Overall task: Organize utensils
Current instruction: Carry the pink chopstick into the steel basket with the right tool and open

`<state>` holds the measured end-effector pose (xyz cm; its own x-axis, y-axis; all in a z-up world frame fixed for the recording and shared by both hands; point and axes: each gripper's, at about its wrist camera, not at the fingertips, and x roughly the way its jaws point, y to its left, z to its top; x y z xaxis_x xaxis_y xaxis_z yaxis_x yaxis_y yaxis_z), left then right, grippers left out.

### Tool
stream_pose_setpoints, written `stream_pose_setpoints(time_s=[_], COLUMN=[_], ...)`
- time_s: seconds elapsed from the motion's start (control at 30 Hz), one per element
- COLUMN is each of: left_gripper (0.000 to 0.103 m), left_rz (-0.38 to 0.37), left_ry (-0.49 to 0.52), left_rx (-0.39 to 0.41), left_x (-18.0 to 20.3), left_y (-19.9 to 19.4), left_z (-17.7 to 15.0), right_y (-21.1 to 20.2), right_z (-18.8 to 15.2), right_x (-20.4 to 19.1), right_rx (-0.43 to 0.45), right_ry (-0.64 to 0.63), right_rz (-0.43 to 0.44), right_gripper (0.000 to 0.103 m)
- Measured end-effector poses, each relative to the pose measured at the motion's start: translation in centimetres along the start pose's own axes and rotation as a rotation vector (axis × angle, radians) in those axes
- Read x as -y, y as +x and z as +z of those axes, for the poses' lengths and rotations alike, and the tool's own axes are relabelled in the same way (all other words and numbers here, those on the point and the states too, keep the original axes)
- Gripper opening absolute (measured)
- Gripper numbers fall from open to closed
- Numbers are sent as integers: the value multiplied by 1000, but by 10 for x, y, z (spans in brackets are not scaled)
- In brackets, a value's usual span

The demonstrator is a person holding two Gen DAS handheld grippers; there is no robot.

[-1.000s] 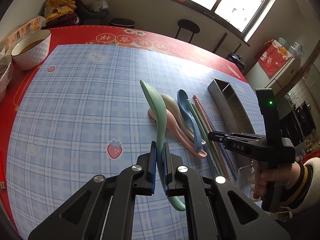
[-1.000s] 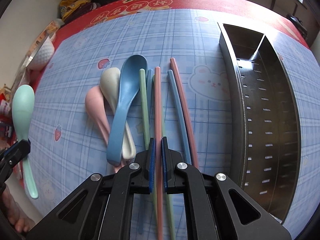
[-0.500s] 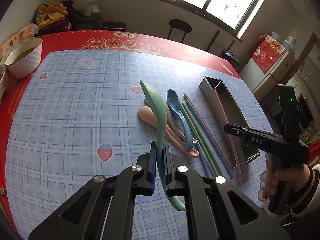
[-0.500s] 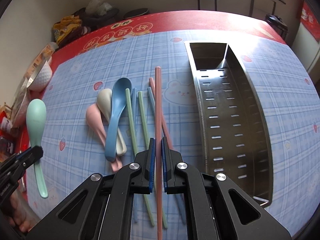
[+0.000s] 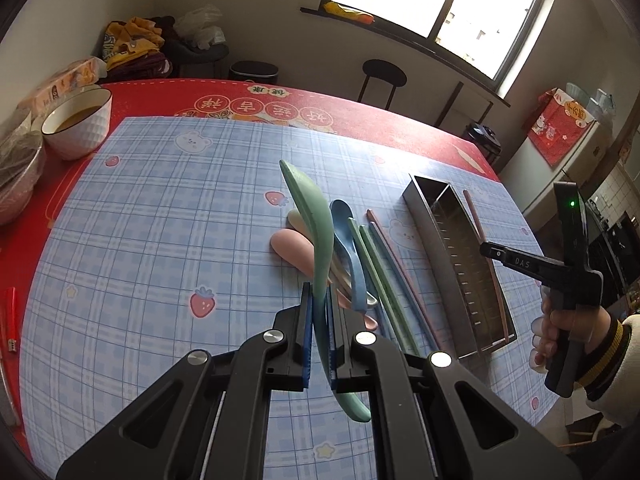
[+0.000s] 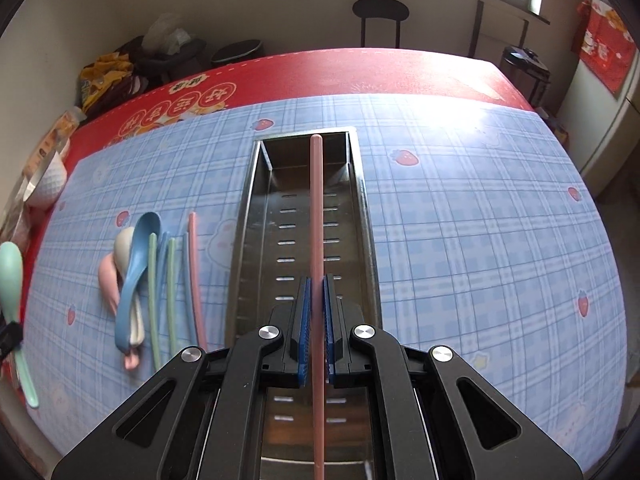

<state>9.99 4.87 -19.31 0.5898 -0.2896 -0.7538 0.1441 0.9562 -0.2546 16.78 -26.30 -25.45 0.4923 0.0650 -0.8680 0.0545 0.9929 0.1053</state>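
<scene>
My right gripper [image 6: 316, 308] clamped on pink chopstick [image 6: 316, 216], lined up over metal tray [image 6: 366, 200]; height probably clear. Left gripper [image 5: 319, 320] pinches green spoon [image 5: 316, 220], aloft. Remaining utensils lie left of tray. Next: lower, release chopstick.

Right tool [image 6: 316, 312]: clamped on a pink chopstick [image 6: 317, 216], pointing to 12 o'clock.
Metal tray [image 6: 366, 216]: directly under the chopstick, lengthwise.
Loose utensils at 9 o'clock: blue spoon [image 6: 134, 264], pink spoon [image 6: 109, 280], green chopsticks [image 6: 153, 280].
Surface [image 6: 480, 220]: blue plaid cloth.
Green spoon [image 6: 10, 276]: far left edge.
</scene>
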Motion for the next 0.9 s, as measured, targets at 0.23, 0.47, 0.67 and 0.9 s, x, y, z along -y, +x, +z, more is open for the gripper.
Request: stream_pose_setpoints(time_s=[0.23, 0.47, 0.67, 0.9], left_gripper=[6, 6, 6, 6], left_rz=[63, 100, 106, 89], left_ry=[-46, -65, -90, -106], left_rx=[-1, 1, 7, 6], left_x=[19, 29, 28, 25], left_y=[-5, -9, -9, -7], left_z=[-12, -20, -25, -24], right_y=[21, 29, 32, 30], right_z=[-2, 8, 12, 11], right_x=[7, 13, 7, -1], right_rx=[-39, -43, -58, -76], right_ry=[-32, -2, -25, -38], right_rz=[31, 55, 40, 16], right_gripper=[6, 6, 6, 8])
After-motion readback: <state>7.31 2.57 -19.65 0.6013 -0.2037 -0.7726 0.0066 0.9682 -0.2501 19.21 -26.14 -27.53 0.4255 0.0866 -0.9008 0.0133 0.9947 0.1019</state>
